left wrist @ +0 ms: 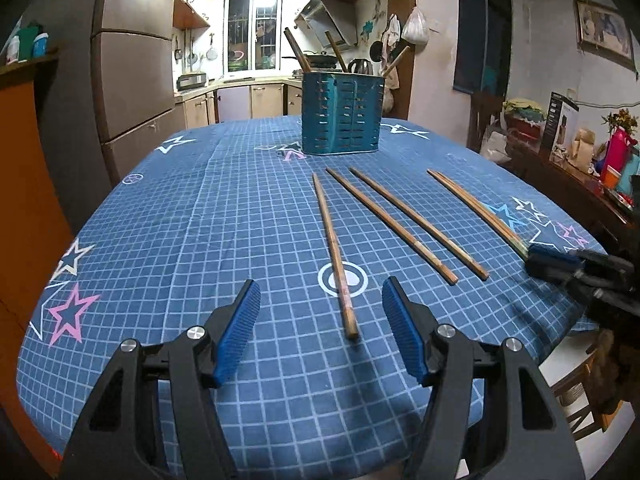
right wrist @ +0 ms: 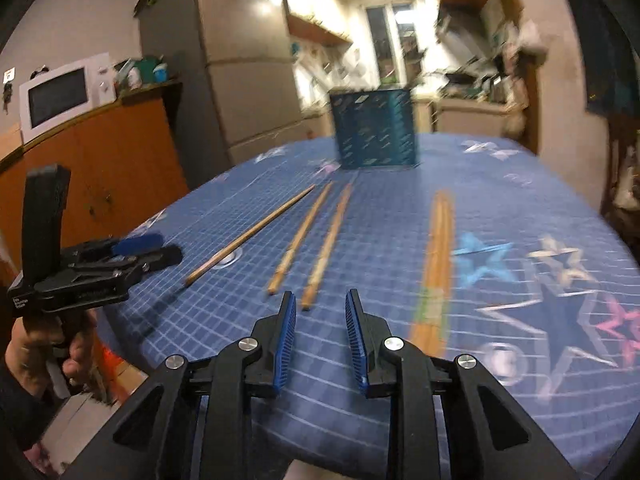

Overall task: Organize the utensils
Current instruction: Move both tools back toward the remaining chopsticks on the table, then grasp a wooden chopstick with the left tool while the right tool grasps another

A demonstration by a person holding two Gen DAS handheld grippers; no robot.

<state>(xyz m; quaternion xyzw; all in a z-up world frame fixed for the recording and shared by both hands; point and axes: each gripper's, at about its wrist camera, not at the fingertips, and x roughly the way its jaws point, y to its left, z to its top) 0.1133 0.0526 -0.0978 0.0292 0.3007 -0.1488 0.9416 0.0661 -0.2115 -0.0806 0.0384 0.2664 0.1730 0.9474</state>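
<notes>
Five wooden chopsticks lie loose on the surface (left wrist: pixel 200 208): a single chopstick (left wrist: pixel 334 258) nearest the left gripper (left wrist: pixel 320 328), a middle pair (left wrist: pixel 404 222), and two lying together (left wrist: pixel 476 210) by the right gripper (right wrist: pixel 320 336). They look light, stiff, thin and prone to roll; gripping near the thick end seems best. Left fingers stand apart and empty; right fingers are narrowly apart, closing on nothing. The blue holder (left wrist: pixel 342 114) stands beyond, nothing blocking it.
</notes>
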